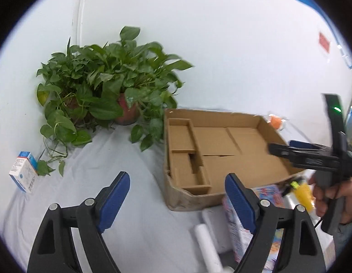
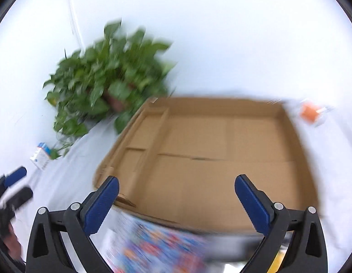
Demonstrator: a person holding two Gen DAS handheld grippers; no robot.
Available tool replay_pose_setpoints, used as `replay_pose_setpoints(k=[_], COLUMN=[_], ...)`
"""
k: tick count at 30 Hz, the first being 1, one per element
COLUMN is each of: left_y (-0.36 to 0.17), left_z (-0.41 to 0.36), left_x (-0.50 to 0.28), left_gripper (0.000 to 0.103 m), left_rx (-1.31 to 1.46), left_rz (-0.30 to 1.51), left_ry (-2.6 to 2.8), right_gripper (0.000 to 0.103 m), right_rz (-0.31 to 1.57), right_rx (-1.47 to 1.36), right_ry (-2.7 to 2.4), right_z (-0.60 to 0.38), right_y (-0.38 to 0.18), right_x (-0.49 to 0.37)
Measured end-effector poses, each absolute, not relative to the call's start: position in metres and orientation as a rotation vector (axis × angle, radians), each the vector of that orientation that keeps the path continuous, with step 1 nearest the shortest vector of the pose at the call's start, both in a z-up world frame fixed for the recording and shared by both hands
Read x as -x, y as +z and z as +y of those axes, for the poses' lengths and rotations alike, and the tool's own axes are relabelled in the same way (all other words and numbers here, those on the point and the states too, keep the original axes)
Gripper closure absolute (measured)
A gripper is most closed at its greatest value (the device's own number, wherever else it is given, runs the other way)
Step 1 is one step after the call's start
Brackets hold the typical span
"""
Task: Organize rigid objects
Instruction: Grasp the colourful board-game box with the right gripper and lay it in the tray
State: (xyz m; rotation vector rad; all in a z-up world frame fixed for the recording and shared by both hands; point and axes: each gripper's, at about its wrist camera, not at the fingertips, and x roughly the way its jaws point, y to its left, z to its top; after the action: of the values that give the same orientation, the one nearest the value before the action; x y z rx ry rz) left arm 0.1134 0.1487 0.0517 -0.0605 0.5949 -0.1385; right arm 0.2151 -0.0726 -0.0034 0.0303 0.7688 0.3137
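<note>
Brown cardboard box (image 1: 221,154) sits in the middle of the white tabletop (image 1: 135,204), with a colourful box (image 2: 153,245) at the bottom of the frame. The left gripper (image 1: 178,202) and right gripper (image 2: 176,204) are both spread wide, holding nothing.

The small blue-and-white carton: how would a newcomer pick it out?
Start at the potted plant left of the cardboard tray. Follow its trailing vines down-left to the small carton on the white cloth. It alone stands left, away from the clutter near the tray's front.

White-clothed table (image 1: 141,204), cardboard tray (image 1: 221,159), potted plant (image 1: 103,84), small box (image 1: 24,174), white roll (image 1: 207,243)
</note>
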Motion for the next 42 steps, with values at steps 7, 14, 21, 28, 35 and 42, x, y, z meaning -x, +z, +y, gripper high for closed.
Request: replay_pose_setpoints(k=[7, 14, 21, 28, 35, 42], left_y=[0.054, 0.046, -0.013, -0.062, -0.070, -0.030], left_z=[0.126, 0.112, 0.095, 0.076, 0.063, 0.057], left_x=[-0.084, -0.080, -0.114, -0.149, -0.147, -0.137], left_gripper=[0.053, 0.001, 0.001, 0.020, 0.034, 0.038], left_rx=[0.085, 0.131, 0.275, 0.337, 0.260, 0.182], left_rz=[0.585, 0.634, 0.890, 1.087, 1.114, 0.962], left_ry=[-0.197, -0.238, -0.438, -0.529, -0.482, -0.424], right_gripper=[0.000, 0.000, 0.000, 0.002, 0.002, 0.007], right_rz=[0.637, 0.668, 0.888, 1.052, 1.094, 0.968], right_rx=[-0.090, -0.125, -0.120, -0.065, -0.019, -0.018], right_ry=[0.352, 0.494, 0.628, 0.545, 0.438, 0.395], right_z=[-0.142, -0.154, -0.105, -0.065, -0.051, -0.049], right_y=[0.022, 0.011, -0.032, -0.076, -0.099, -0.070], right_x=[-0.111, -0.065, -0.067, -0.098, -0.110, -0.113])
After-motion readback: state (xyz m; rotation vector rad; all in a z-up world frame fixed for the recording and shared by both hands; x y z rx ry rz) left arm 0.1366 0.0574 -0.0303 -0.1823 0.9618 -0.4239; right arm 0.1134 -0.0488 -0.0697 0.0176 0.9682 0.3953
